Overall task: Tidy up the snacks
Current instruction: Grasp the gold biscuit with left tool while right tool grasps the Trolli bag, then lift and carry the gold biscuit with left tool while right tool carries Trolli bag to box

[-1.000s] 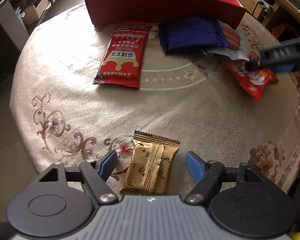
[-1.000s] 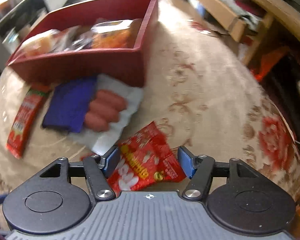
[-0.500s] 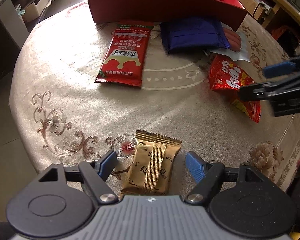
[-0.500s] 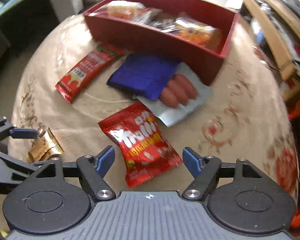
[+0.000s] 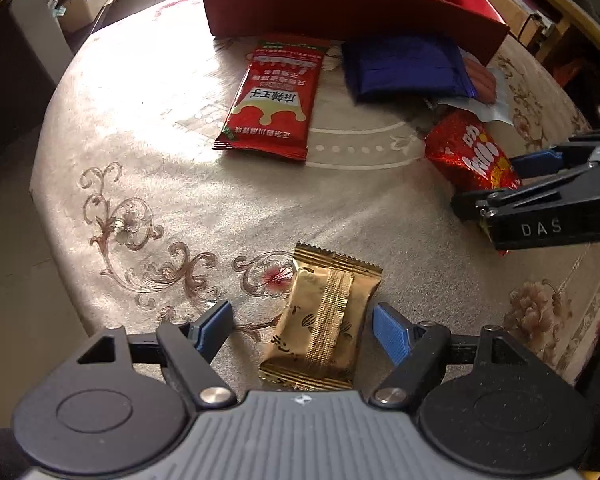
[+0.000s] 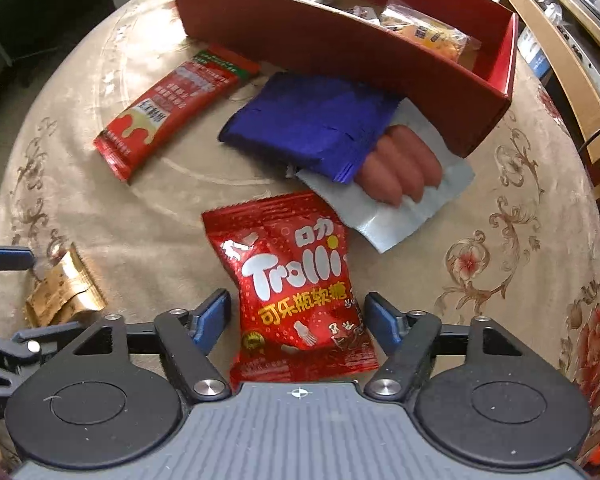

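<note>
Now, left gripper (image 5: pixel 302 322): you hold it apart around the gold packet (image 5: pixel 322 322) at the table's (image 5: pixel 180 208) near edge.
Right gripper (image 6: pixel 296 314): your jaws are closing, untouching, around the Trolli bag (image 6: pixel 296 280).

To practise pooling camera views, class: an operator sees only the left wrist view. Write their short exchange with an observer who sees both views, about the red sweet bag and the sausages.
Operator: Is the right gripper around the red bag? I see it only side-on.
Observer: Yes. The bag lies between its two blue pads; the jaws are closing but not pressing it yet.
Operator: How many sausages show by the blue pack?
Observer: Three, poking out from under the blue pack, on a pale wrapper.
</note>
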### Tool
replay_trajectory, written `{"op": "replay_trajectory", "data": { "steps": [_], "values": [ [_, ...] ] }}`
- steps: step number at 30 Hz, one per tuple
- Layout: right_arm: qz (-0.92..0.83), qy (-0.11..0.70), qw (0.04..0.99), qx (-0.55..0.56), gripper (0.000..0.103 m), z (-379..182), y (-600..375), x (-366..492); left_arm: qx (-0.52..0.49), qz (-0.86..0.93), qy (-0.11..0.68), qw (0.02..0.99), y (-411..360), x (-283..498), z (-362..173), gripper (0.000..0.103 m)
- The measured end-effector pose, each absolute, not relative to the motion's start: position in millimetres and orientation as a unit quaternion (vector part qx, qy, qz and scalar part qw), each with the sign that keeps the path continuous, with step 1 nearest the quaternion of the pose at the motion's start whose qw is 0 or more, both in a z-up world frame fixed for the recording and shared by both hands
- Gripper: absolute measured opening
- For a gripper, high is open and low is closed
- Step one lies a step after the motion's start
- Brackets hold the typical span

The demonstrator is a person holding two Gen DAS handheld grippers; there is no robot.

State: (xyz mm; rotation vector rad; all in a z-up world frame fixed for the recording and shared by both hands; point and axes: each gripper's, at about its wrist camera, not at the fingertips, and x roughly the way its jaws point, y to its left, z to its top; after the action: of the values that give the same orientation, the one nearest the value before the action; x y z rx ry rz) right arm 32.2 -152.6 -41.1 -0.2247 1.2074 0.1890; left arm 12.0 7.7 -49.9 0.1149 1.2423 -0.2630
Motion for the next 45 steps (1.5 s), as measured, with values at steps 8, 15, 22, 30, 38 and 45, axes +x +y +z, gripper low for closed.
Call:
{"op": "replay_trajectory", "data": {
  "steps": [8, 15, 22, 30, 38, 45],
  "values": [
    [0.081, 0.556, 0.819, -0.115, 0.062, -32, -137, 13, 0.067, -0.110, 0.577, 0.807, 1, 7, -46, 0.047],
    [0.072, 0.542, 0.831, -0.099, 0.061, -21, -137, 0, 0.063, -0.106, 0.578, 0.807, 1, 4, -43, 0.040],
    [0.069, 0.533, 0.839, -0.084, 0.061, -15, -134, -11, 0.069, -0.100, 0.568, 0.814, 0, 0, -44, 0.045],
    [0.072, 0.519, 0.849, -0.068, 0.061, -5, -131, -20, 0.078, -0.090, 0.575, 0.810, -2, -3, -41, 0.040],
    [0.068, 0.506, 0.858, -0.061, 0.061, 0, -133, -18, 0.082, -0.089, 0.558, 0.821, -6, 0, -30, 0.039],
    [0.064, 0.484, 0.871, -0.046, 0.061, 11, -129, -16, 0.070, -0.088, 0.533, 0.839, -6, 12, -8, 0.039]
  ]
}}
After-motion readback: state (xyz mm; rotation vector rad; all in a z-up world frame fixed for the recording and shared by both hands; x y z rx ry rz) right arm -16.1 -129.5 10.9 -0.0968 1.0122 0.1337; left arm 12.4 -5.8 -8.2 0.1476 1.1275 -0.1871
